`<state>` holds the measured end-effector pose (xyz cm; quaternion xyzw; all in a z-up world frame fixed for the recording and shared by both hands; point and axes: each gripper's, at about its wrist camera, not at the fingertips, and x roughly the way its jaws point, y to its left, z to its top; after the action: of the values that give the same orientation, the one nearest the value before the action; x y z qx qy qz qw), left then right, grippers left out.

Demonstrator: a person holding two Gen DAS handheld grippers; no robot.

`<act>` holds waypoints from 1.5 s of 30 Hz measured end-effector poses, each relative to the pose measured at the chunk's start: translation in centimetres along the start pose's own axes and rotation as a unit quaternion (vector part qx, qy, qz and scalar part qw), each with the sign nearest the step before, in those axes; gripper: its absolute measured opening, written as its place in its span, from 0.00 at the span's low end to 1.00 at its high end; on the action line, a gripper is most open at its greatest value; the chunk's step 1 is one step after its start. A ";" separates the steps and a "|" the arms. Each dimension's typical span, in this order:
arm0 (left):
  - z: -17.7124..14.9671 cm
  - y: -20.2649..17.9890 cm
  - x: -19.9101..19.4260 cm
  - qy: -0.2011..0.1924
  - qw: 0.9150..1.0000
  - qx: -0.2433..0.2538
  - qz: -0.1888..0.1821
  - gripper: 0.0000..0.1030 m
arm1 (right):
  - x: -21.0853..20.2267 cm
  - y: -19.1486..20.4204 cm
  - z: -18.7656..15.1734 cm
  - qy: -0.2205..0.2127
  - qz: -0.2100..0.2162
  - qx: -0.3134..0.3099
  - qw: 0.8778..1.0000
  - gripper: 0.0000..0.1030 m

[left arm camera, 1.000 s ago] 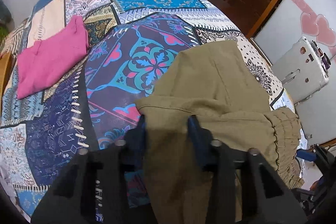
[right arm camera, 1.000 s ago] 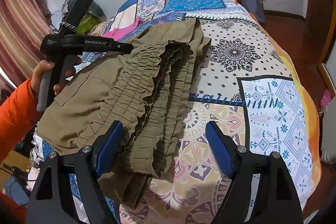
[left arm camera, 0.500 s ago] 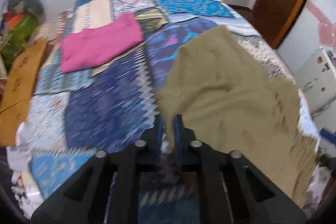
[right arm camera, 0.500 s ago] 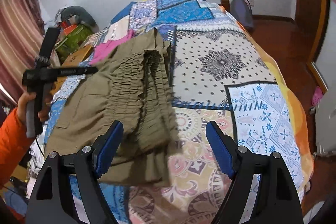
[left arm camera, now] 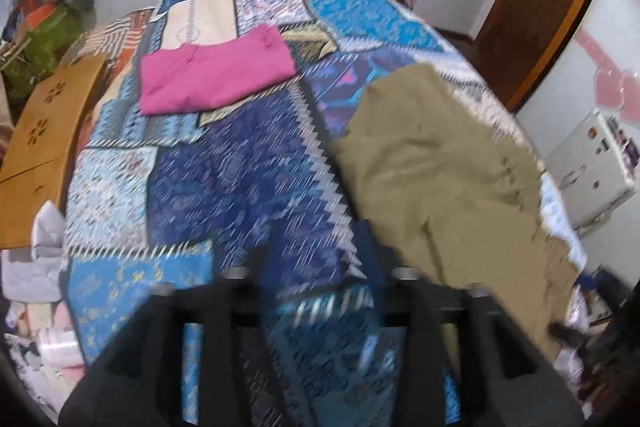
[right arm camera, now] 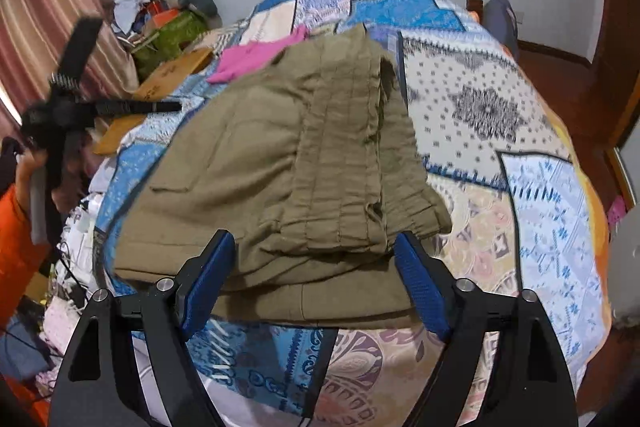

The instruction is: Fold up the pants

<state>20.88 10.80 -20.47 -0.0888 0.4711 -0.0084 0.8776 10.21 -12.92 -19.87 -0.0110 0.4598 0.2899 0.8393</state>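
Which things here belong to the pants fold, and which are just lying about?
Job:
- olive pants, folded on the patchwork bedspread
- left gripper, jaws just opened, nothing between them
- right gripper, open

Lying about:
- pink folded garment
- wooden board
- white suitcase

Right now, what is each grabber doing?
Left gripper: open, jaws just opened, empty.
Right gripper: open, not squeezing the olive pants.

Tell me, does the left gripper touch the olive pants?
Apart. In the left wrist view, the left gripper is open over bare bedspread; the olive pants lie beside it.
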 end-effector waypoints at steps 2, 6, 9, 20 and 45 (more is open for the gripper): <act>1.0 -0.3 0.7 -0.005 1.000 -0.005 -0.012 0.55 | 0.1 -0.3 -0.1 0.000 0.002 0.002 1.000 0.79; 3.6 -0.8 3.8 0.022 0.999 -0.017 -0.046 0.55 | 0.5 -0.5 -0.2 0.005 -0.008 -0.004 1.000 0.77; 5.5 -1.0 6.6 0.031 0.999 -0.011 -0.020 0.55 | 0.7 -0.5 -0.2 -0.002 -0.017 -0.011 1.000 0.75; 8.9 -0.1 11.5 0.054 0.998 -0.002 -0.044 0.55 | 1.9 -4.5 1.8 0.000 -0.045 -0.017 0.999 0.66; 9.3 -2.3 12.3 0.041 0.998 0.047 0.001 0.02 | 3.1 -10.2 5.3 0.007 -0.069 0.032 0.997 0.52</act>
<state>35.59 8.75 -25.21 -0.0465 0.5058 -0.0332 0.8607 20.61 -18.44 -21.83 -0.0176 0.4728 0.2165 0.8540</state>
